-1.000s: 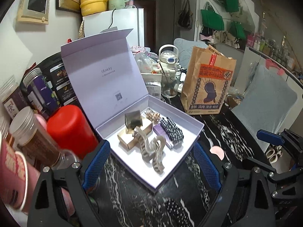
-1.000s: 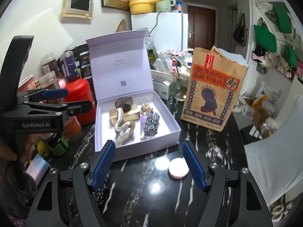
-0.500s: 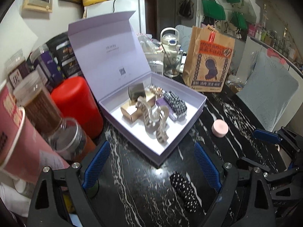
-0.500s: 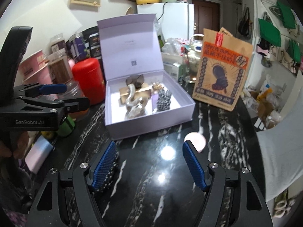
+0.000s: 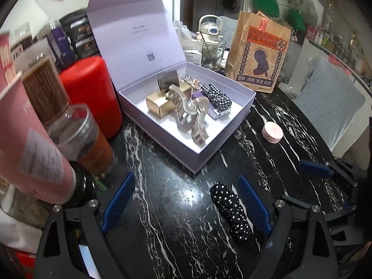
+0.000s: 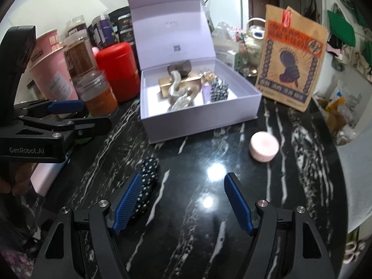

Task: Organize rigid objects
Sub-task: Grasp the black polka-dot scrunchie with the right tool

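On the black marbled counter [image 5: 176,209] an open lilac gift box [image 5: 227,139] is seen, its lid raised at the back. Several pieces are already laid inside: a beige claw clip [image 5: 190,114], a gingham hair clip [image 5: 217,96], a gold carton [image 5: 160,104] and a smoky grey clip [image 5: 168,80]. Two pieces are judged to be left outside: a black polka-dot hair clip [image 5: 231,211] and a round pink case [image 5: 272,132]. The sorting is therefore judged to be well advanced but not finished.

In the left wrist view the polka-dot hair clip is found at about 5 o'clock from the box, flat on the counter, just inside the right finger of the left hand-held gripper [image 5: 186,205]. Its long axis is seen to run from 11 o'clock to 5 o'clock, the nearer end pointing toward the camera. In the right wrist view the same clip [image 6: 148,181] is partly hidden behind the left finger of the right hand-held gripper [image 6: 183,203]. The pink case [image 6: 264,146] is set at about 4 o'clock from the box, well apart from the clip.

Both hand-held grippers are held released, jaws spread wide, with nothing grasped; neither piece is gripped yet
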Demonstrator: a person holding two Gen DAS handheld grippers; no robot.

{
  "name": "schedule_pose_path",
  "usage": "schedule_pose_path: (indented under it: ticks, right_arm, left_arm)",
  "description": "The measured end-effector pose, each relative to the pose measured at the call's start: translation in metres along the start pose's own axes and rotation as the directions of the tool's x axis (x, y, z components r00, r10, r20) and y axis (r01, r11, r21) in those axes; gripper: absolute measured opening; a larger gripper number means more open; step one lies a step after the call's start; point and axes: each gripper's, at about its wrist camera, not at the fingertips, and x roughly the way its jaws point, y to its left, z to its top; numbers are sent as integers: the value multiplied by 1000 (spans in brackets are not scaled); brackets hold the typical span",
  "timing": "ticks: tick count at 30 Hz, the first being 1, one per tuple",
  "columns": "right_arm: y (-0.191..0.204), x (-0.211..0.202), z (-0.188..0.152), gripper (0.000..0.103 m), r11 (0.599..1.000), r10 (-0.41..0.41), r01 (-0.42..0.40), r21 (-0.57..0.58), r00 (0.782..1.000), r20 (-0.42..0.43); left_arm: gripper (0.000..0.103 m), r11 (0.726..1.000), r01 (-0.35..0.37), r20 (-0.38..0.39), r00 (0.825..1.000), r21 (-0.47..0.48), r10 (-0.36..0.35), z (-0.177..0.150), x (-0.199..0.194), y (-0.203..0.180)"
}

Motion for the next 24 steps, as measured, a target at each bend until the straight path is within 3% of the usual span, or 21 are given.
schedule_pose_path:
  ticks: [13,21,24]
  right_arm:
    - [15,42,-12,73,996,90,-89,21,993,-75]
    - [26,65,-15,53,995,103,-105,-3,987,-125]
    - [29,69,-17,40,993,112,-116,-20,984,-135]
  left_arm:
    - [91,1000,-9,-27,1000,0,9,-11,12,8]
    - [91,1000,-15,-51,999,-7,14,-13,18,14]
    - [91,1000,-12,-53,999,7,12,-13,20,11]
